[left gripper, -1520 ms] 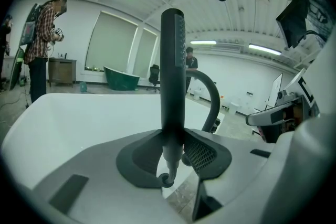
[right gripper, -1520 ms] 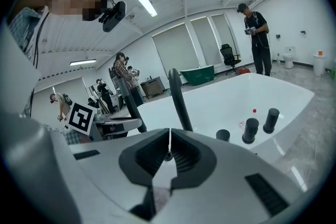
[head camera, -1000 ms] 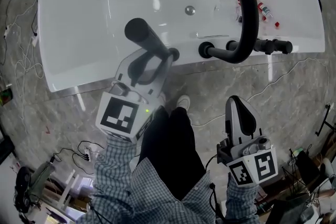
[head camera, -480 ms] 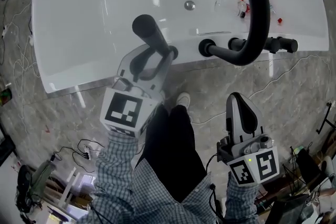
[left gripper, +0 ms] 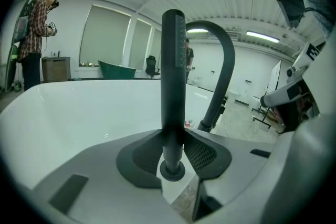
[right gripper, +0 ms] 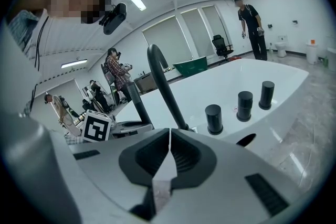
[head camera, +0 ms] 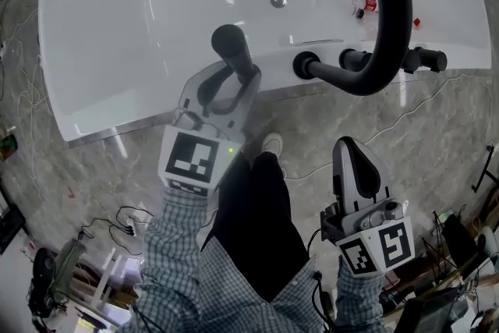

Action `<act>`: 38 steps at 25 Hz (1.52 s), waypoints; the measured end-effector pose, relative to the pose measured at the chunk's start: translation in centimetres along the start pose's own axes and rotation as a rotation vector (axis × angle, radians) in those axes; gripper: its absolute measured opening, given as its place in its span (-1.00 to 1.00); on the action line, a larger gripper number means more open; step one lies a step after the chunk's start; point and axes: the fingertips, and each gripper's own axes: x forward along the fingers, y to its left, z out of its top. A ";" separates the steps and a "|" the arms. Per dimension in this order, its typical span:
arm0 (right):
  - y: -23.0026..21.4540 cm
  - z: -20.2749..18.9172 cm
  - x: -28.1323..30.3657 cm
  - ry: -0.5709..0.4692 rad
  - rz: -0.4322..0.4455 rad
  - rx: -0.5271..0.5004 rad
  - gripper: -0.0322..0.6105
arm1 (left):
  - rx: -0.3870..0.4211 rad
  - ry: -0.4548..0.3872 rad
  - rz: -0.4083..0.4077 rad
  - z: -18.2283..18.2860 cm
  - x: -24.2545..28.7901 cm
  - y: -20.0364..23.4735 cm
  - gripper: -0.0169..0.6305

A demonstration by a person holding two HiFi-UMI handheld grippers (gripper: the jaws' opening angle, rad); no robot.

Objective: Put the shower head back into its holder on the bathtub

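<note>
- Step in hand: the last part of the seating. The left gripper [head camera: 228, 87] has its fingers [left gripper: 139, 157] pinched on the lower shaft of the shower head [left gripper: 173, 76], just above the holder [left gripper: 172, 170].
- Where it is: at the near rim of the tub [head camera: 117, 27], left of the arched spout [head camera: 394, 4]. Its lower end sits in the round holder.
- I can't quite tell from these views whether it is pushed fully home or only resting in the mouth.
- Which way it points: in the left gripper view the long axis stands close to upright, with the foot down in the holder and the spray end up. In the head view the top leans slightly away from the person, over the basin.
- Right gripper [right gripper: 169, 152]: fingers pressed together on nothing. It hangs low by the person's side, well apart from the tub.
- Next move, as I judge it: press gently straight down along the shaft to be sure it bottoms out. Then spread the left fingers and draw the gripper back toward the person, level, so that neither finger drags the shaft sideways.
- Risk: a tilted pull-off could lever the shower head out of the holder.
</note>
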 end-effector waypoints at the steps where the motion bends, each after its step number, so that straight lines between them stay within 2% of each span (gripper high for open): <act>1: 0.0 -0.1 0.0 0.002 0.001 0.002 -0.83 | 0.010 -0.009 -0.002 -0.1 0.2 -0.1 -0.55; 15: 0.1 -0.7 -0.2 0.017 0.011 0.021 -0.83 | 0.114 0.032 -0.038 -3.1 1.4 -0.8 -0.55; 34: 1.5 -0.9 -0.9 0.014 0.028 0.030 -0.83 | 0.112 0.065 -0.060 -3.6 1.2 -1.1 -0.55; 38: 1.9 -0.8 -1.0 0.015 0.029 0.025 -0.83 | 0.142 0.087 -0.054 -3.6 1.1 -1.5 -0.55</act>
